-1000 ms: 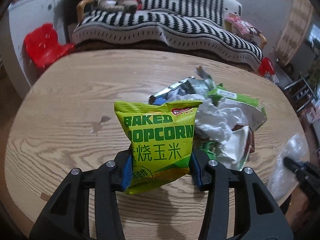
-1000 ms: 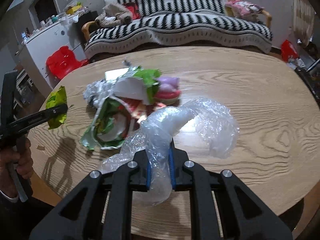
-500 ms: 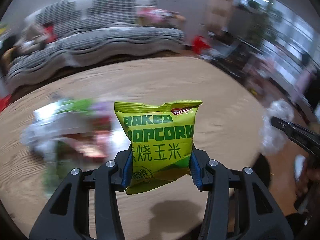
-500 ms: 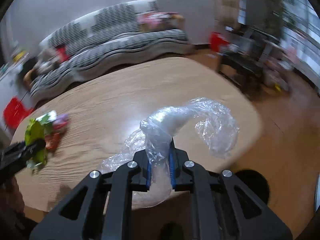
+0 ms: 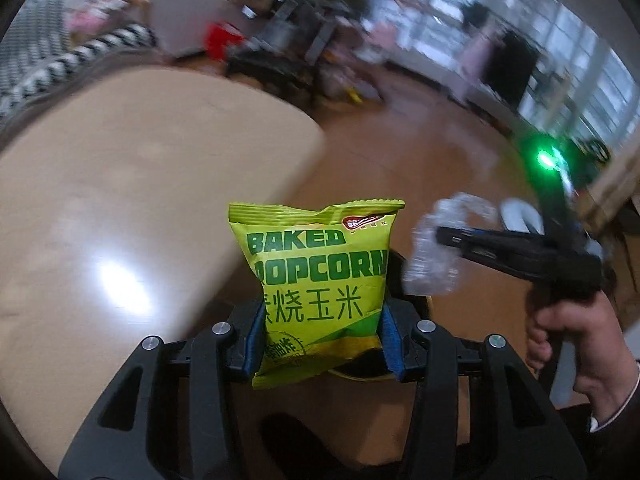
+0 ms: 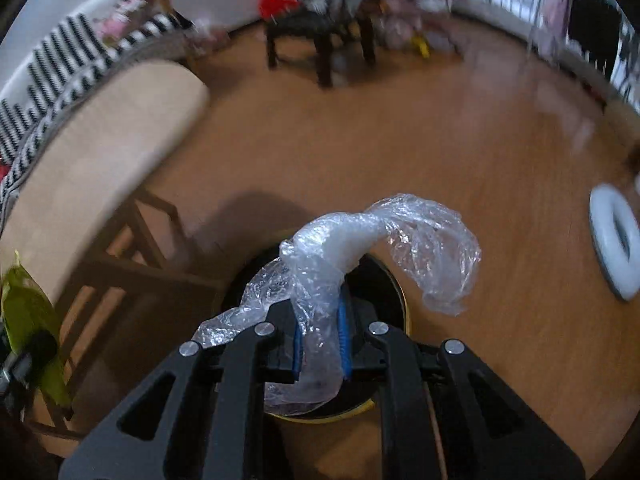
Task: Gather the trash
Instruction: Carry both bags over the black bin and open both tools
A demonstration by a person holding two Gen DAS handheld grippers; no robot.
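Observation:
My left gripper (image 5: 320,332) is shut on a green "Baked Popcorn" bag (image 5: 320,280), held upright past the table's right end. My right gripper (image 6: 320,344) is shut on a crumpled clear plastic bag (image 6: 360,252), held over a round dark bin with a yellow rim (image 6: 396,300) on the floor. That bin (image 5: 404,276) shows partly behind the popcorn bag in the left wrist view. The right gripper (image 5: 440,236) with its plastic (image 5: 432,264) is at the right there. The popcorn bag (image 6: 24,320) shows at the left edge of the right wrist view.
The wooden table (image 5: 120,200) lies to the left, its legs (image 6: 132,248) beside the bin. A dark chair (image 6: 320,28) stands far off on the wood floor. A white ring-shaped object (image 6: 616,240) lies on the floor at right. A striped sofa (image 6: 60,64) is behind the table.
Both grippers have swung right, away from the trash pile on the table, out over the floor above the bin. Each still holds its item.

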